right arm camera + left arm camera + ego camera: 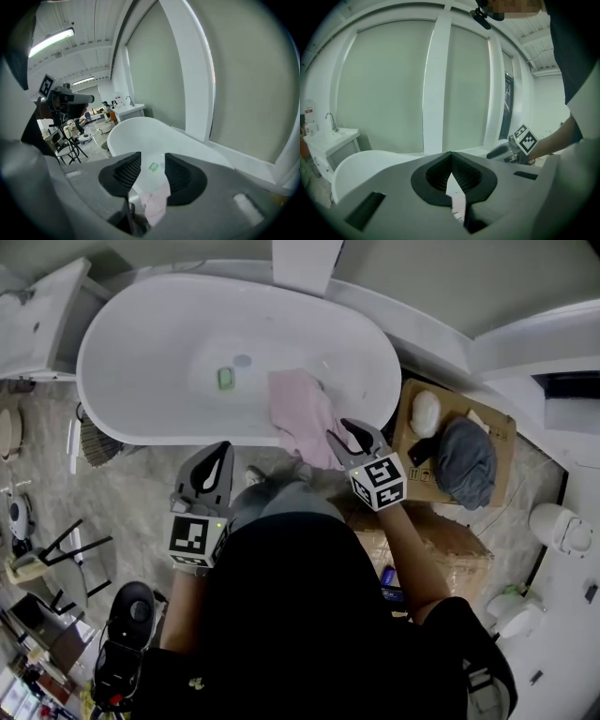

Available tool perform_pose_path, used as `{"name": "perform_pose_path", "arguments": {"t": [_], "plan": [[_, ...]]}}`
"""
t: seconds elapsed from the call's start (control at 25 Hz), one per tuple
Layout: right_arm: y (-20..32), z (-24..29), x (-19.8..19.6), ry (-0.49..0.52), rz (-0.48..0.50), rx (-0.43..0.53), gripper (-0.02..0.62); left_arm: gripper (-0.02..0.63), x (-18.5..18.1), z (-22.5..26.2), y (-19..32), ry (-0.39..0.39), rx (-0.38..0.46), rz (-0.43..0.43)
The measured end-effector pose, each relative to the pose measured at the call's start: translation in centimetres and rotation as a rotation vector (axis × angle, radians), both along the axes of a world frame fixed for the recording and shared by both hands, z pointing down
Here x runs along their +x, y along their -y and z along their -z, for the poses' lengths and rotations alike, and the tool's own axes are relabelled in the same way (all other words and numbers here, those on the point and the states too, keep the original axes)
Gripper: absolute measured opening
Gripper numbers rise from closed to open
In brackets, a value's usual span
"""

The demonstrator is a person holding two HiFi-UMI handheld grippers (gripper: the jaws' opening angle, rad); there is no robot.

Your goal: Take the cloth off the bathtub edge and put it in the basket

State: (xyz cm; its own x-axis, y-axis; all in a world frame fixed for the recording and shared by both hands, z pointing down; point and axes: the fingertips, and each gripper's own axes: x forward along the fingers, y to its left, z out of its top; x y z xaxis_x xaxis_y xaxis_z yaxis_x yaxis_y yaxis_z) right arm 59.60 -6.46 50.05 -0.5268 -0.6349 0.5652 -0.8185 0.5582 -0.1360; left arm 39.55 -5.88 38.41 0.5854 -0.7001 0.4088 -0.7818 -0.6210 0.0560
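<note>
A pink cloth hangs over the near rim of the white bathtub, partly inside and partly down the outer side. My right gripper is at the cloth's right edge, just above it. In the right gripper view its jaws stand apart with nothing pressed between them, and the cloth shows below the gap. My left gripper is left of the cloth, in front of the tub's outer wall. Its jaws meet at the tips and hold nothing. A woven, basket-like thing sits on the floor by the tub's left end, half hidden.
A small green object lies in the tub near the drain. A cardboard box right of the tub carries a grey-blue bundle and a white round object. A sink counter stands far left, a black stool near left.
</note>
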Motion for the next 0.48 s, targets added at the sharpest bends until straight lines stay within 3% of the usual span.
{"name": "perform_pose_path", "arguments": {"t": [0.48], "plan": [[-0.6,-14.0,-1.7,-0.113,0.052,-0.256,0.336,0.006,-2.5,-4.6,-1.0,0.049,-0.09,0.007]]}}
